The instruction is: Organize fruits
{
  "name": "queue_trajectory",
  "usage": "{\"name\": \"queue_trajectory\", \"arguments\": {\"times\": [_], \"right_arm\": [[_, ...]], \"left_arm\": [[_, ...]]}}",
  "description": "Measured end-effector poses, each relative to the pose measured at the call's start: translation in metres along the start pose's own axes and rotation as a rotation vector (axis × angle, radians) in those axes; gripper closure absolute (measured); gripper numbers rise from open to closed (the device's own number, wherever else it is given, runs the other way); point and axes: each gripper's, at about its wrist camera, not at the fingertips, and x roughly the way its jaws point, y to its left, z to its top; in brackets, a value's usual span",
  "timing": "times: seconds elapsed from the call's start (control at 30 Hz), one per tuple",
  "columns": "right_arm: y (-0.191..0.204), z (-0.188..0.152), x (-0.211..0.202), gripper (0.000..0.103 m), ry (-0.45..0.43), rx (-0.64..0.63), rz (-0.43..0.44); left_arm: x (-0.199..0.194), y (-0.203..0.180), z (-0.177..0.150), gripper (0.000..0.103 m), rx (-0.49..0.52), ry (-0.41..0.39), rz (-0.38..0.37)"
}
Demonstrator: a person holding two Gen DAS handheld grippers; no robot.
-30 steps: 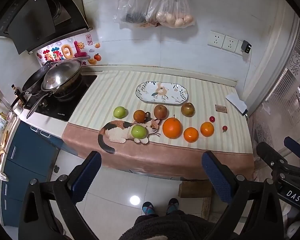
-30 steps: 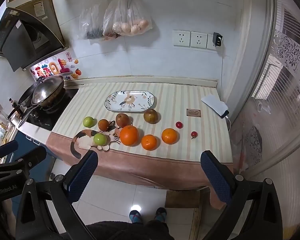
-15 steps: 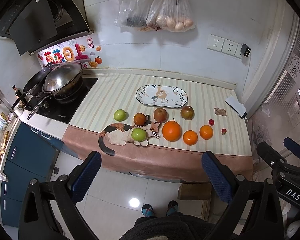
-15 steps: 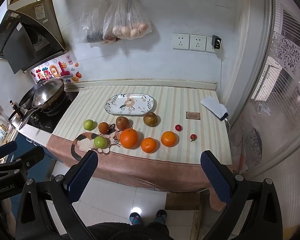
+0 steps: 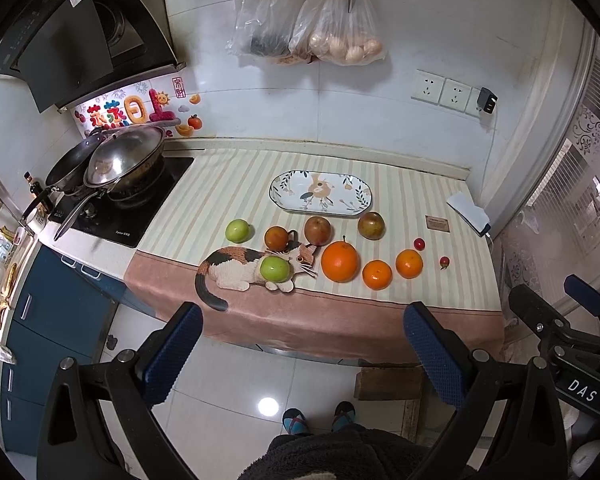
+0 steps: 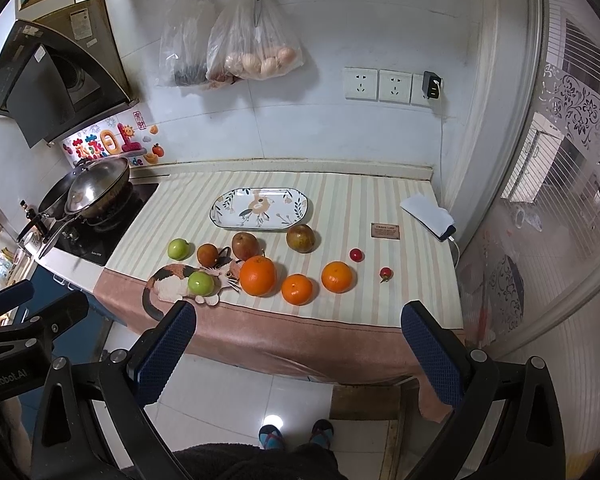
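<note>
While nothing is lifted yet, all the fruits lie loose on the striped cloth (image 5: 228,184) that covers the counter (image 5: 100,236), in a band close to its front edge. The big orange (image 5: 339,261) sits about in the middle of this band, with two small oranges (image 5: 377,274) just beside it toward the right edge. Two green apples (image 5: 274,269) are toward the left, one of them resting on a printed cat picture (image 5: 236,266). Three brownish-red round fruits (image 5: 317,230) stand in a row behind, and two tiny red fruits (image 5: 419,244), maybe cherry tomatoes, lie apart near the right edge. The oval patterned plate (image 5: 284,196) behind them is empty; I judge it is where the fruits should go.

I think the oranges are firm with a dimpled skin that grips well; the big one is the heaviest and needs wide jaws across its middle. The apples look smooth and hard, so they can slip or roll. The tiny red ones are soft and light, so a gentle squeeze is better.

The left gripper (image 5: 302,358) and the right gripper (image 6: 298,356) are both wide apart and hold nothing, hanging in front of the counter above the tiled floor (image 5: 236,384). Their fingers (image 5: 174,354) carry blue textured pads.

At the left edge is a stove (image 5: 120,216) with a metal wok (image 5: 124,160).
</note>
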Motion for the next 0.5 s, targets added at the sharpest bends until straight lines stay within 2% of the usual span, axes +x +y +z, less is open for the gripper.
{"name": "queue_trajectory", "arguments": {"times": [0.5], "right_arm": [[-0.004, 0.0, -0.011, 0.0, -0.012, -0.01, 0.003]], "left_arm": [[-0.001, 0.001, -0.001, 0.0, -0.003, -0.003, -0.001]]}}
